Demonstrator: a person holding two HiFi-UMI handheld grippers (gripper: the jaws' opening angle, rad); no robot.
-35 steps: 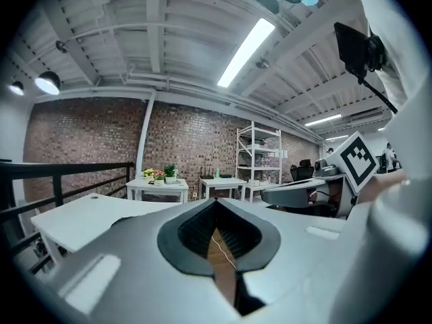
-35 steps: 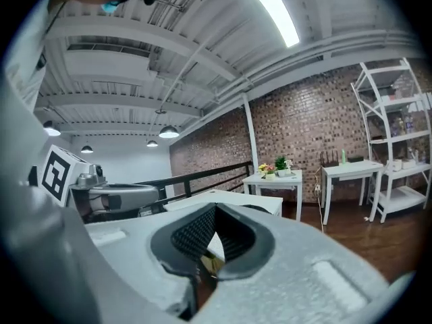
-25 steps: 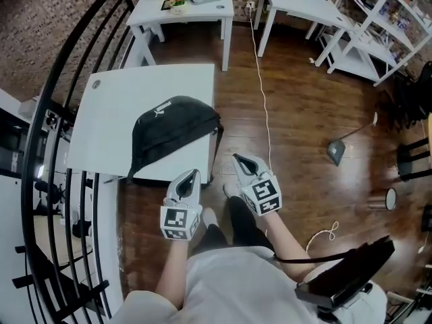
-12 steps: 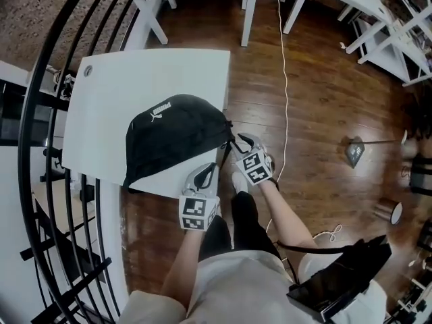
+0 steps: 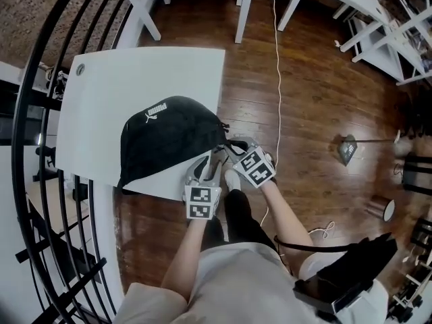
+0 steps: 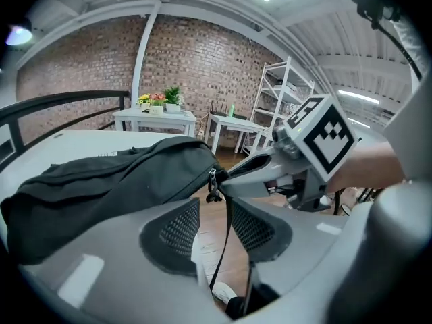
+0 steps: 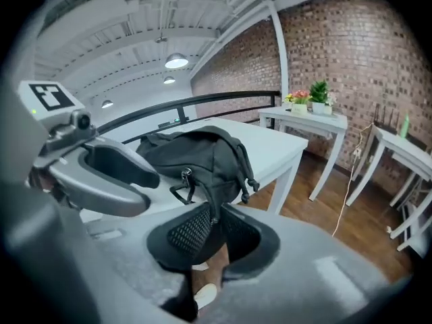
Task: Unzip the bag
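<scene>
Far half of table [image 5: 148,73] is bare, so you've free room behind & left of bag [image 5: 169,137]; bag fills the near-right corner; its strap [image 6: 219,248] dangles off that corner, right in yr path; railing [image 5: 23,133] hugs table's left side, tight there; floor [image 5: 310,120] to the right is open excl. a white cable [image 5: 277,79]

Strap [image 7: 206,189] end lost between right gripper's [image 7: 216,206] closing jaws

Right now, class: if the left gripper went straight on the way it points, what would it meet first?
Probably the black strap, which hangs untouched between the left gripper's opening jaws. Just beyond it come the zipper pull and the bag. Depth is hard to judge.
</scene>
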